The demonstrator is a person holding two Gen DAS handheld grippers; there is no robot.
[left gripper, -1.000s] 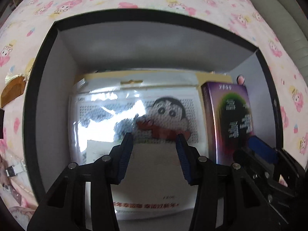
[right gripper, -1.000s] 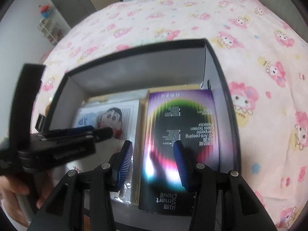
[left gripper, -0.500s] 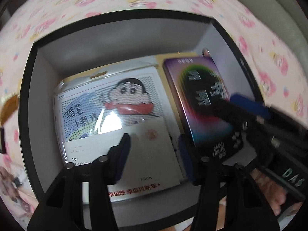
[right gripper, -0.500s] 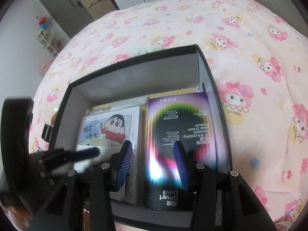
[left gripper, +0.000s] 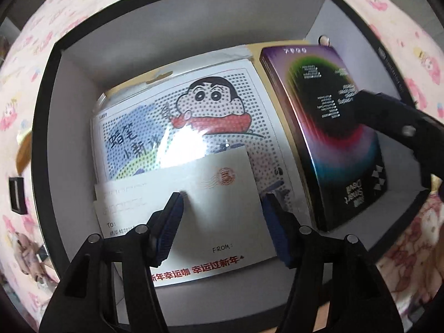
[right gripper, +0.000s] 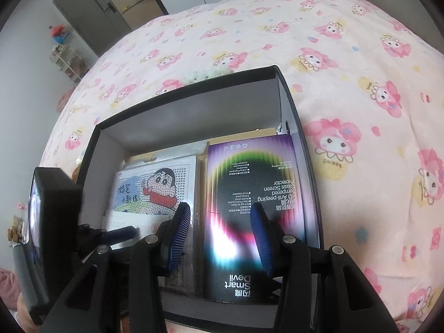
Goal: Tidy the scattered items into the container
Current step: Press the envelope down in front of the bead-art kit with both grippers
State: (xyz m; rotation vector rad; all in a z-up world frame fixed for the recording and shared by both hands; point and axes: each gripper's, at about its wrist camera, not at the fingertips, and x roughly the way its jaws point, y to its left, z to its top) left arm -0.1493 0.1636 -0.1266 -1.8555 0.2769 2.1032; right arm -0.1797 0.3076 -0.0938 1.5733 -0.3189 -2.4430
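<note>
A black box with grey inner walls sits on a bed cover printed with pink cartoon figures. Inside the box, on the left side, lies a cartoon bead-art pack in clear plastic, and a white envelope with a red stamp mark rests on the near part of that pack. On the right side lies a dark screen protector box with rainbow colours, close against the right wall of the container. The left gripper points down into the box above the envelope; its jaws have just been opening and now stand apart, with the envelope lying flat below them and nothing pressed between the blue pads. The right gripper hangs over the near end of the screen protector box; its fingers are apart and I see nothing held between them. Outside the box, at the left edge of the left wrist view, a small brown object lies on the cover, but it is too blurred to name.
</note>
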